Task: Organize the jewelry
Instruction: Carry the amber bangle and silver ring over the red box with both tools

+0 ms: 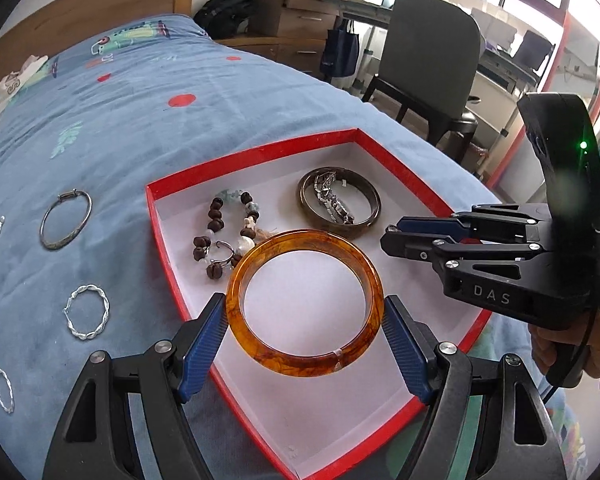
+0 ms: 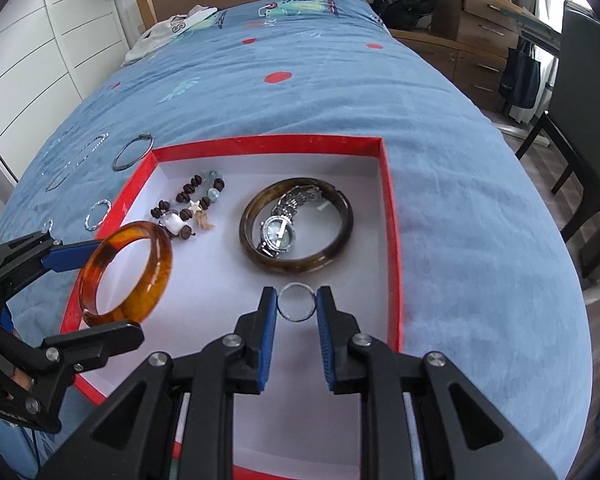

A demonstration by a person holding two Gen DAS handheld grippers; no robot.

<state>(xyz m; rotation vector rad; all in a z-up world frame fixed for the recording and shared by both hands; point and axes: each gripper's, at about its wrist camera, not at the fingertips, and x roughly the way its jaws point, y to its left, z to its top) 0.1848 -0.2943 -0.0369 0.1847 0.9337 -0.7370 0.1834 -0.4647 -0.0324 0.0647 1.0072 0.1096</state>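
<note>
My left fingers (image 1: 304,340) clamp the amber bangle (image 1: 305,303) across its width, above the red box (image 1: 236,158) near its left wall. My right fingers (image 2: 297,312), nearly closed, pinch a silver ring (image 2: 297,302) over the box's front floor, below the dark bangle (image 2: 296,226).

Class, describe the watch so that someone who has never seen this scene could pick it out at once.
Find the red box on the blue bedspread. On its white floor lies a dark brown bangle, and the watch rests inside that ring. It is the only silver piece with a round dial and a linked metal strap, unlike the plain hoops and beaded bracelet nearby.
</note>
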